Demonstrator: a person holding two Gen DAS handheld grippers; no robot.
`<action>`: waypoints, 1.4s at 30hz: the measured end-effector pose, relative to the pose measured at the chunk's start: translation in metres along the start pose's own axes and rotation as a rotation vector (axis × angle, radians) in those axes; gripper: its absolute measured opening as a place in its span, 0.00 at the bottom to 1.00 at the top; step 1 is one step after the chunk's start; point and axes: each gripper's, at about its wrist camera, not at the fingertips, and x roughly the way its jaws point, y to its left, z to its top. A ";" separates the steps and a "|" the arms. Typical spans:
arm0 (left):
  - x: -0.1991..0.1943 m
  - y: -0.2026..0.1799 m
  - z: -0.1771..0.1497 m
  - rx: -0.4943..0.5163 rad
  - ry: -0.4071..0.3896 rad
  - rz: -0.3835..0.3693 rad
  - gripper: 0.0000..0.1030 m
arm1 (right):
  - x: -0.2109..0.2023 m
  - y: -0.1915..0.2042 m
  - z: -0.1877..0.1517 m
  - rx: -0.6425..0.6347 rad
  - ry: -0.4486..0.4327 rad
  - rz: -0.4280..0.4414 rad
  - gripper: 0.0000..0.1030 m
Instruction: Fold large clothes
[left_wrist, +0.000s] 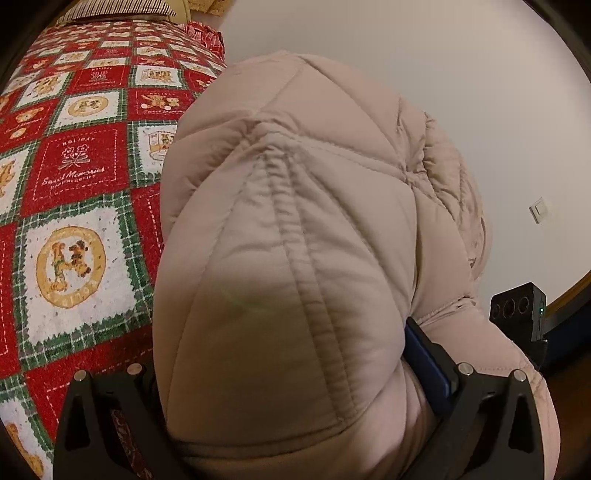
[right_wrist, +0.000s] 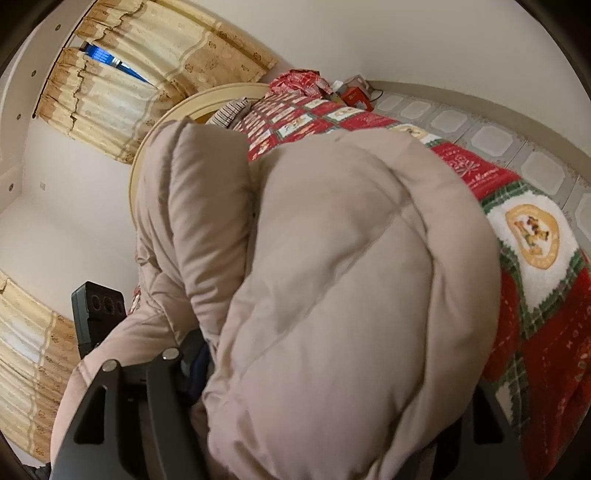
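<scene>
A big, puffy beige down jacket (left_wrist: 295, 258) bulges up between the two fingers of the left gripper (left_wrist: 295, 398), which squeeze it from both sides, so the left gripper is clamped on the jacket. The jacket hangs over a bed with a red and green teddy-bear blanket (left_wrist: 81, 177). In the other view the same jacket fills the right gripper (right_wrist: 325, 406). Its fingers are mostly hidden by the cloth, so whether they press on it cannot be told. Yellow curtains (right_wrist: 122, 85) hang behind.
</scene>
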 end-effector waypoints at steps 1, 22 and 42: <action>0.000 0.001 0.000 -0.002 0.002 -0.006 0.99 | -0.002 0.001 0.000 -0.005 -0.002 -0.011 0.67; -0.033 0.043 0.013 -0.039 0.014 -0.195 0.99 | -0.057 0.022 0.014 -0.113 -0.050 -0.305 0.23; -0.009 0.015 0.032 0.221 0.006 0.015 0.99 | 0.050 0.003 0.020 -0.055 0.112 0.081 0.16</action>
